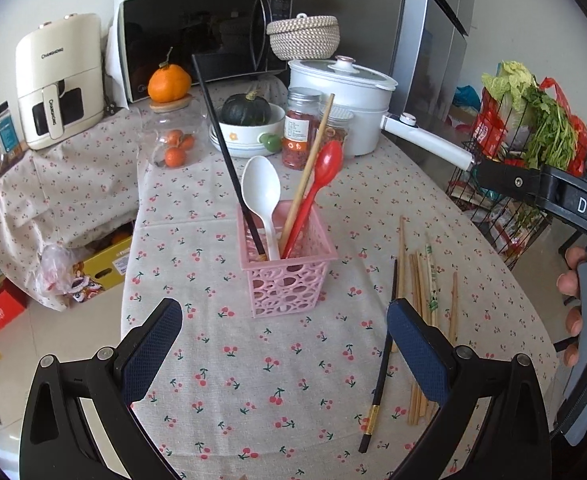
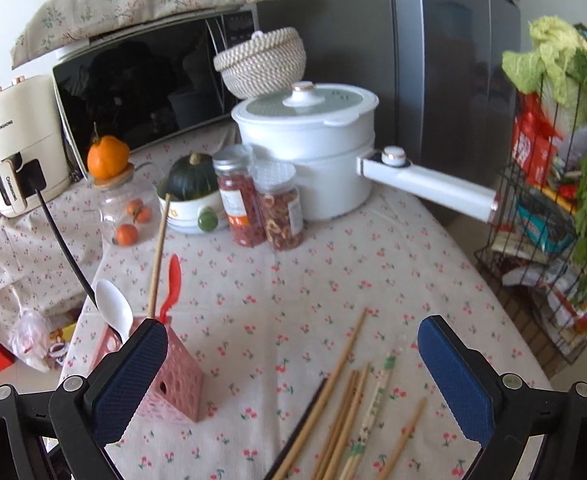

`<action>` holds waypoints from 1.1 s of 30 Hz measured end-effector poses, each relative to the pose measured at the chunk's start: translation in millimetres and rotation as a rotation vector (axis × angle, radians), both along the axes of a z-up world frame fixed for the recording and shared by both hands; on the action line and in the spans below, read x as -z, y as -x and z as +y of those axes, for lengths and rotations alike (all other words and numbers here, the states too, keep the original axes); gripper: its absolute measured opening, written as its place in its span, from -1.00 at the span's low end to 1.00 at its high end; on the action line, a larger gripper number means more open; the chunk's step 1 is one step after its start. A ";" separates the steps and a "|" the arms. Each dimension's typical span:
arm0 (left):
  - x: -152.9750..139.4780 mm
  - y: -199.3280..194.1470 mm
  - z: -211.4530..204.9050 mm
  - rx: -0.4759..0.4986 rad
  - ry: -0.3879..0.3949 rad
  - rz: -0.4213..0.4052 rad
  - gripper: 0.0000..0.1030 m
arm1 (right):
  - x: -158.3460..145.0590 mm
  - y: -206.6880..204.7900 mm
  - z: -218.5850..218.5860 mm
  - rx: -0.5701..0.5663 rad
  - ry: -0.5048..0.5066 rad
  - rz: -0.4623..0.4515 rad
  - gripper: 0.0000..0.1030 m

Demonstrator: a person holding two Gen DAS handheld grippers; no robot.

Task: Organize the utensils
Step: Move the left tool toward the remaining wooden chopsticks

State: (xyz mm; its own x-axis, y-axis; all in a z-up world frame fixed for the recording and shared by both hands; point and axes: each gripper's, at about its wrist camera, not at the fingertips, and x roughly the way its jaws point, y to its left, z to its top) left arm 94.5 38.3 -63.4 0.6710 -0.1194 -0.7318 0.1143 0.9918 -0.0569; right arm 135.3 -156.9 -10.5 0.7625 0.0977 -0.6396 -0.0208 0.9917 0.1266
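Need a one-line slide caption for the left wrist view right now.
Open left gripper faces pink basket holding spoons and chopsticks; loose chopsticks lie right.

The surface point(image 1: 253, 380) wears a pale cloth printed with small red cherries. The basket point(image 1: 289, 280) is pink with pierced oval holes; in it stand a white spoon point(image 1: 259, 188), a red spoon point(image 1: 325, 168) and a black chopstick point(image 1: 225, 148). Tan bamboo chopsticks point(image 2: 345, 420) lie loose.
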 end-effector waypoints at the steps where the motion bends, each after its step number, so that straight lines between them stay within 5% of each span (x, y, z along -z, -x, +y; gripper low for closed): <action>1: 1.6 0.5 -6.0 0.012 -0.014 0.011 1.00 | 2.9 0.6 -8.0 0.005 -0.013 0.021 1.00; 12: 25.5 -6.9 -70.1 0.167 -0.023 0.158 1.00 | 44.9 5.2 -79.3 0.069 0.025 0.242 1.00; 22: 46.0 -50.2 -119.3 0.140 -0.035 0.274 0.99 | 79.2 -1.0 -137.6 0.112 -0.014 0.395 1.00; 27: 53.9 -83.3 -150.2 0.165 -0.006 0.295 0.65 | 105.3 -12.1 -140.4 0.068 0.028 0.491 1.00; 33: 73.9 -133.5 -179.5 0.192 -0.006 0.329 -0.18 | 124.4 -22.1 -151.6 0.044 -0.020 0.565 1.00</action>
